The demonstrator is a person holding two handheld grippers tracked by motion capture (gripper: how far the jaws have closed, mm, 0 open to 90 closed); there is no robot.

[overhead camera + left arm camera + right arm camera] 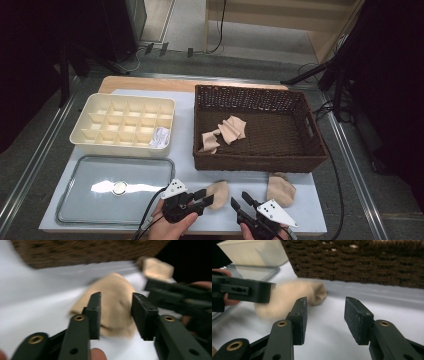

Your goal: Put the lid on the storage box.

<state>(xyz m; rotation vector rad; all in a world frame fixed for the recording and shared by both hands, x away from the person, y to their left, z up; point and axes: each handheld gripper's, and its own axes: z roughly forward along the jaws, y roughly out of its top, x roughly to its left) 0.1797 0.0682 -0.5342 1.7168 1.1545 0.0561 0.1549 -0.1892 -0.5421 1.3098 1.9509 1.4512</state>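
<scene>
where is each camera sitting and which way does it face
High view: above the person's side, looking forward and down on the white table; both hands show, left gripper, right gripper.
Left gripper view: on that gripper, looking along its jaws at a folded beige sock.
Right gripper view: on that gripper, facing the brown wicker basket.
All share that sock.

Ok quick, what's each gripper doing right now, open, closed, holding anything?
Left gripper: open, jaws on either side of the beige sock, pads not pressing it.
Right gripper: open, nothing between its jaws.
</scene>
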